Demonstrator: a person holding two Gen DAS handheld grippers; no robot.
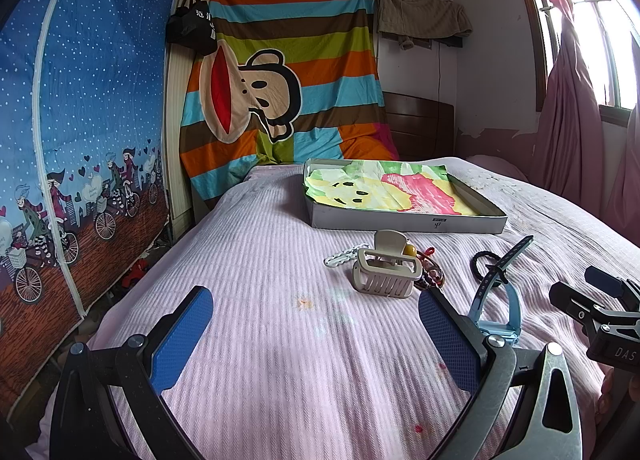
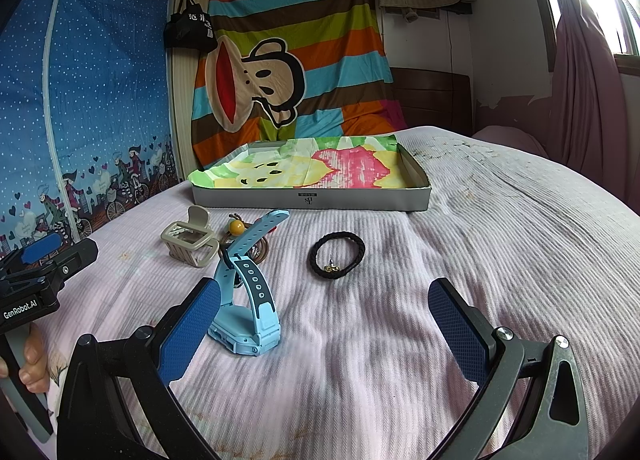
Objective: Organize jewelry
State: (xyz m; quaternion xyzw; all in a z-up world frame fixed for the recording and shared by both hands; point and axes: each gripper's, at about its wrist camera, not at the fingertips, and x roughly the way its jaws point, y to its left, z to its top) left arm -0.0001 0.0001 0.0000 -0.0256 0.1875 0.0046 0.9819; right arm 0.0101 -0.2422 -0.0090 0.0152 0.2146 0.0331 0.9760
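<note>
Left gripper (image 1: 316, 334) spread wide, nothing between pads, low over pink bedspread (image 1: 256, 260). Right gripper (image 2: 326, 324) also wide open, empty; light blue watch (image 2: 250, 312) stands just beside its left pad, strap arched up. Past that: beige claw clip (image 1: 386, 270), bead bracelets with yellow bead (image 2: 237, 226) touching clip, white chain (image 1: 340, 256) behind it, black hair tie (image 2: 337, 255) apart to right. Far: shallow box (image 2: 312, 200) lined with colourful cloth, no jewelry inside.
</note>
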